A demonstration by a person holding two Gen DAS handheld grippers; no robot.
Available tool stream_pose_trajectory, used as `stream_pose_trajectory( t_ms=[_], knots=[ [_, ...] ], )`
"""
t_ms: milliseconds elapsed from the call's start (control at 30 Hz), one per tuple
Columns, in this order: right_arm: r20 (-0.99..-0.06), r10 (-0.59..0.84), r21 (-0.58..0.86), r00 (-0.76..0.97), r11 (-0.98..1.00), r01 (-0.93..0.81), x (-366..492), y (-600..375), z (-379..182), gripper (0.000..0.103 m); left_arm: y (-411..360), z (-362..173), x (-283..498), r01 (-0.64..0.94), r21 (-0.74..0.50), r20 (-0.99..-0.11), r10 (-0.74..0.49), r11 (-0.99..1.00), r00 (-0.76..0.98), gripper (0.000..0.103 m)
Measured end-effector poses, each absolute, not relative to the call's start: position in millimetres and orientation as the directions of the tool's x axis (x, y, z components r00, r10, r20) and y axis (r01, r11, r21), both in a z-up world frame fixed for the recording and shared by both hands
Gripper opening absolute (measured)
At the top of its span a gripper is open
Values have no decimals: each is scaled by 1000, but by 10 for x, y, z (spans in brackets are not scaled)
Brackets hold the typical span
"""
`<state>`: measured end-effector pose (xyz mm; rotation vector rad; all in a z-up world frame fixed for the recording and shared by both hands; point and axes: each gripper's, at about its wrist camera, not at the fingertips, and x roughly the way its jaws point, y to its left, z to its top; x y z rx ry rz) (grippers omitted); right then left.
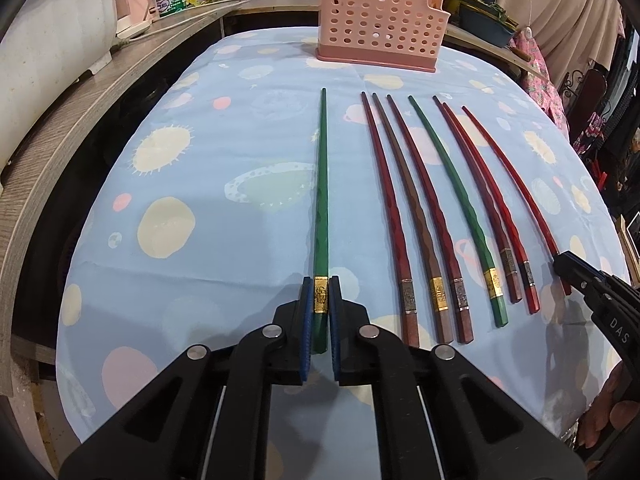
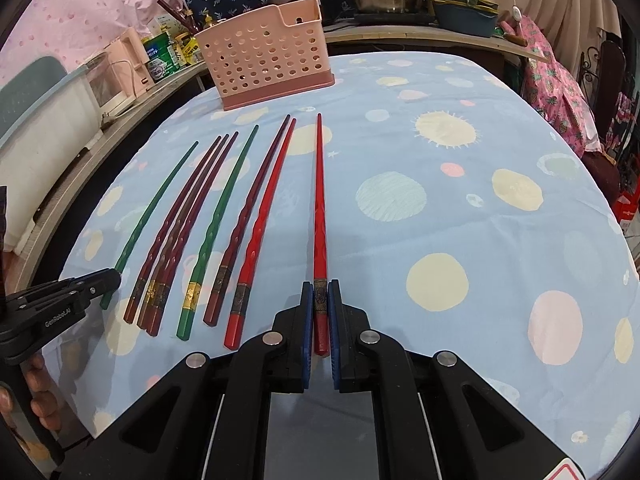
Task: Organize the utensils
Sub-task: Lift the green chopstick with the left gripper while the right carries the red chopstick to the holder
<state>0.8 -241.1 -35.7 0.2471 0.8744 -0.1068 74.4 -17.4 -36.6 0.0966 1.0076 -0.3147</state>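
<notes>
The left gripper (image 1: 321, 300) is angled steeply down toward the table and is closed on the butt end of a green chopstick (image 1: 321, 200), the blue pads (image 1: 307, 312) pressed against either side of its gold band. The right gripper (image 2: 320, 304) is held at a similar downward slant and is clamped on a bright red chopstick (image 2: 320, 220) near its decorated band. Both chopsticks are seen lying flat on the blue spotted tablecloth (image 1: 180, 160), tips pointed away. Between them, six further chopsticks (image 1: 436, 216) are laid in a row, roughly parallel. A pink perforated utensil holder (image 1: 380, 36) is stood upright at the far edge of the cloth, well apart from the row. Fingers (image 2: 38, 384) of a hand are visible on the left gripper's handle.
</notes>
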Motion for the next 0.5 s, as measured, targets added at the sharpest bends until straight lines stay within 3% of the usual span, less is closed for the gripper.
stream_pose_trajectory(
  t_ms=[500],
  knots=[
    [-685, -10, 202, 729, 958, 203, -67, -2573, 168, 7, -5, 50, 747, 281, -129, -802, -266, 951, 535, 7]
  ],
)
